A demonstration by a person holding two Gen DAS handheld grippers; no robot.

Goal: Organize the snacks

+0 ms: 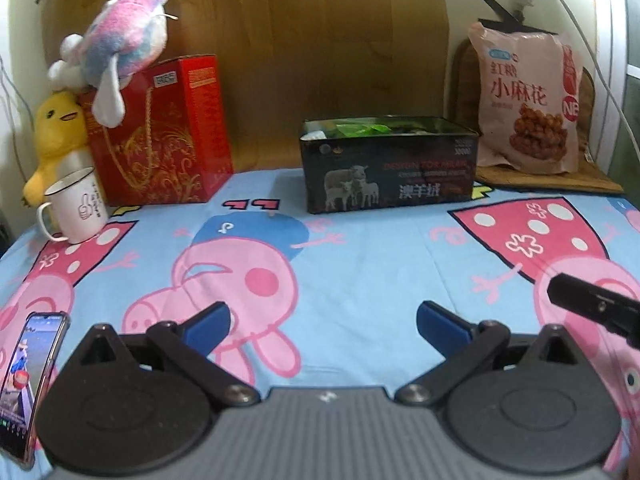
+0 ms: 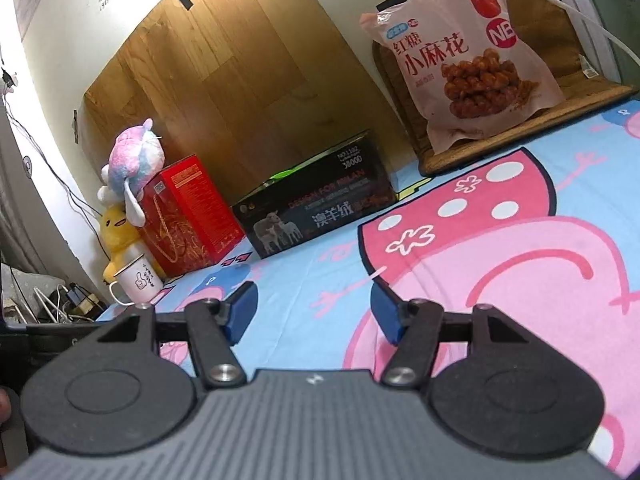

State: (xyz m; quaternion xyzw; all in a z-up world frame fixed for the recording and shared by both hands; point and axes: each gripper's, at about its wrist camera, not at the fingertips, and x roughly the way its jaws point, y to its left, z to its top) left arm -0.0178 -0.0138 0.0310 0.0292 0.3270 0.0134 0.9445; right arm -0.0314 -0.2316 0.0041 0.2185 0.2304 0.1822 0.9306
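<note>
So the whole thing is laid out on a bed covered with a blue cartoon-pig sheet (image 1: 360, 248), wood panel (image 1: 304, 40) behind it against the wall.

Nearest the camera, the left gripper (image 1: 323, 322) has its fingers spread wide with nothing between them, just sheet. The right gripper (image 2: 313, 312) is open too, a bit narrower, also empty. In the left view a phone (image 1: 30, 380) stands propped at the near left edge, and a black part of the right gripper pokes in from the right.

Further back on the left there's a white mug (image 1: 76, 206), a red gift box (image 1: 160, 132) with a pink-blue plush (image 1: 116, 44) perched on top and a yellow duck plush (image 1: 56, 136) leaning beside it. Middle back is the open black box (image 1: 390, 168) with sheep printed on it — green packets (image 1: 360, 128) show inside, so that's probably where snacks go. Far right, the pink snack bag (image 1: 528, 100) stands upright on a brown mat (image 1: 560, 178), well apart from both grippers.

What could go wrong, I reckon: the bag is tall, soft and puffy — pinch it near the top and it'll likely flop or slide out, and squeezing hard could crush what's inside. It also looks too big for that box, so forcing it in could tip the box on the soft sheet. There's a white cable (image 2: 560, 4) hanging right by the bag that a finger could snag.
</note>
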